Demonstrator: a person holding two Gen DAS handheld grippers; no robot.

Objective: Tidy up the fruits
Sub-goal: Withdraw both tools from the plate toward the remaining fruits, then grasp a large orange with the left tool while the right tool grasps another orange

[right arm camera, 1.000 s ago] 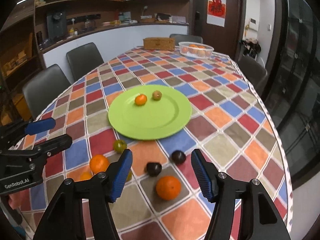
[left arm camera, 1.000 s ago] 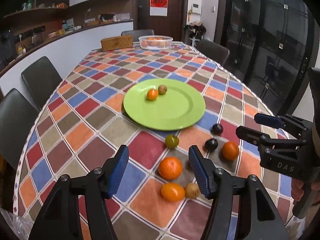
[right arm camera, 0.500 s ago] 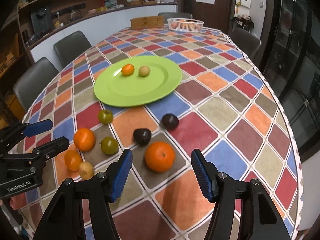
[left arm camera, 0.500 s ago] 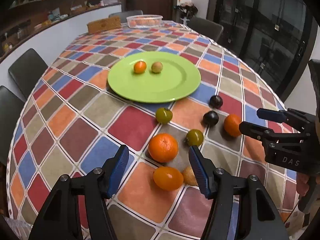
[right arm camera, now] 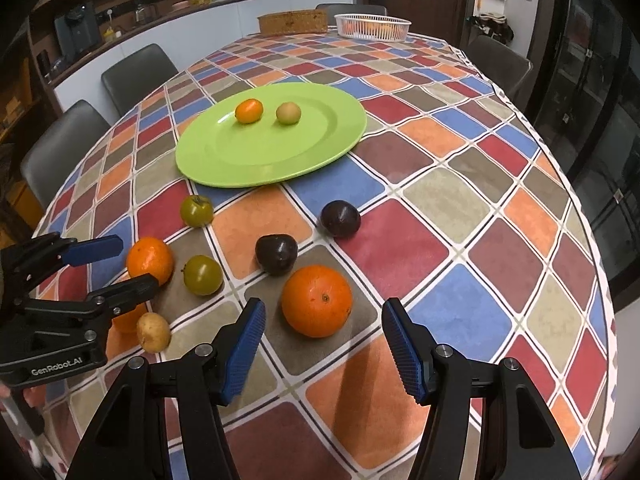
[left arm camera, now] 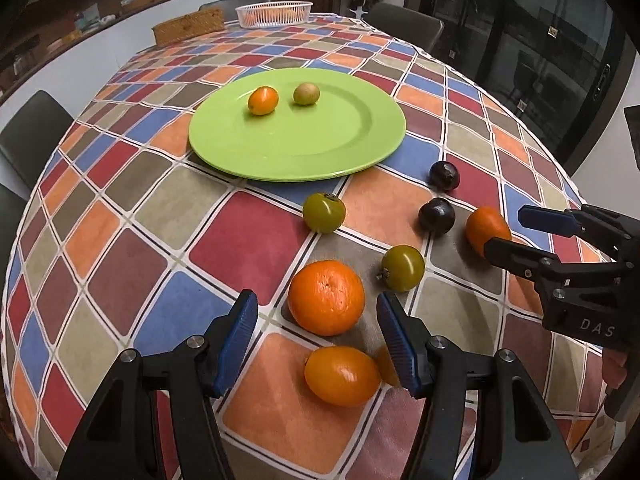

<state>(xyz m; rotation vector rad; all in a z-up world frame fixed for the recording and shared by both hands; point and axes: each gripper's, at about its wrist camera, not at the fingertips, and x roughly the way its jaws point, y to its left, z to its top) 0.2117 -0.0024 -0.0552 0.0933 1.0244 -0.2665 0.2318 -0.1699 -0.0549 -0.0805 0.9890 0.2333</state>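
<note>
A green plate [left arm camera: 344, 148] [right arm camera: 320, 148] holds a small orange fruit [left arm camera: 263, 100] and a tan fruit [left arm camera: 306, 93]. On the checked cloth lie loose fruits. My left gripper [left arm camera: 316, 332] is open, just short of an orange [left arm camera: 326, 298] with an oval orange fruit [left arm camera: 342, 376] below it. My right gripper [right arm camera: 322, 340] is open, close to another orange [right arm camera: 317, 301]. Two green tomatoes [right arm camera: 197, 211] [right arm camera: 203, 275], two dark plums [right arm camera: 340, 218] [right arm camera: 277, 253] and a small tan fruit [right arm camera: 153, 332] lie around.
A white basket [right arm camera: 372, 26] and a wicker box [right arm camera: 292, 22] stand at the table's far end. Dark chairs [right arm camera: 136, 72] line the left side and far end. The table edge [right arm camera: 592, 240] curves away on the right.
Both grippers have moved forward and down toward the loose fruits, each nearing an orange. Both stay open. The fruits have not moved.
</note>
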